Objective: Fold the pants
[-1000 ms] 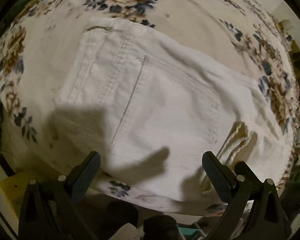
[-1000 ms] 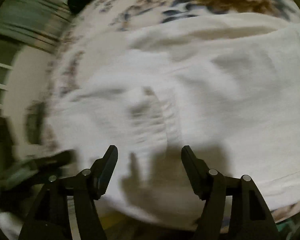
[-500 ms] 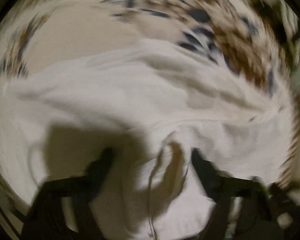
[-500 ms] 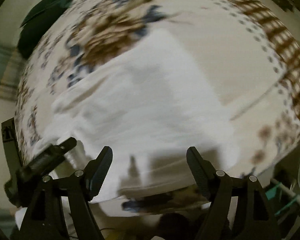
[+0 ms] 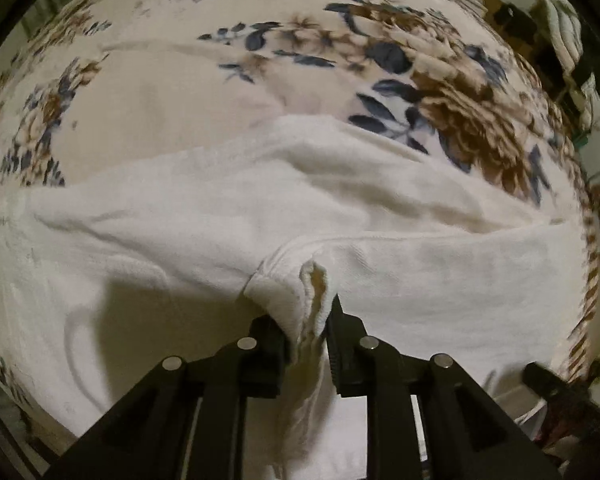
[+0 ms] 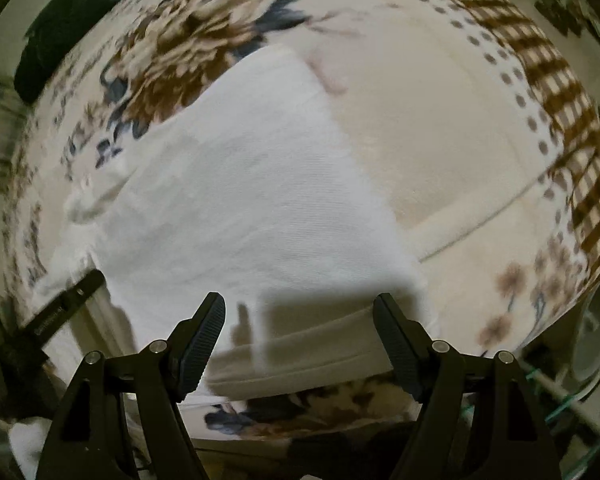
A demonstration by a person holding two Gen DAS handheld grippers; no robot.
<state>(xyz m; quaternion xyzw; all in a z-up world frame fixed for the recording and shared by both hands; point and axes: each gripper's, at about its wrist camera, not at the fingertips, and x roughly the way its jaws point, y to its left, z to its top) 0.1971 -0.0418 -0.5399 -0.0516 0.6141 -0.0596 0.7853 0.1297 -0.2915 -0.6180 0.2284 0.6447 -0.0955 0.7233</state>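
White pants (image 5: 260, 200) lie folded on a floral bedspread (image 5: 160, 92). My left gripper (image 5: 306, 330) is shut on a bunched hem edge of the pants (image 5: 296, 292) near the bed's front edge. In the right wrist view the pants (image 6: 252, 184) run away from me as a white band. My right gripper (image 6: 300, 320) is open and empty, its jaws wide apart just above the pants' near end, with its shadow on the cloth. The left gripper's black arm (image 6: 56, 308) shows at the left of that view.
The bedspread (image 6: 440, 128) has a brown checked border (image 6: 556, 80) at the right. A dark green object (image 6: 68, 28) lies at the far left of the bed. Shelves with clutter (image 5: 572, 40) stand beyond the bed's right side.
My left gripper has moved in from open above the pants and closed on a hem edge. My right gripper swung toward the pants' near end and stayed open.
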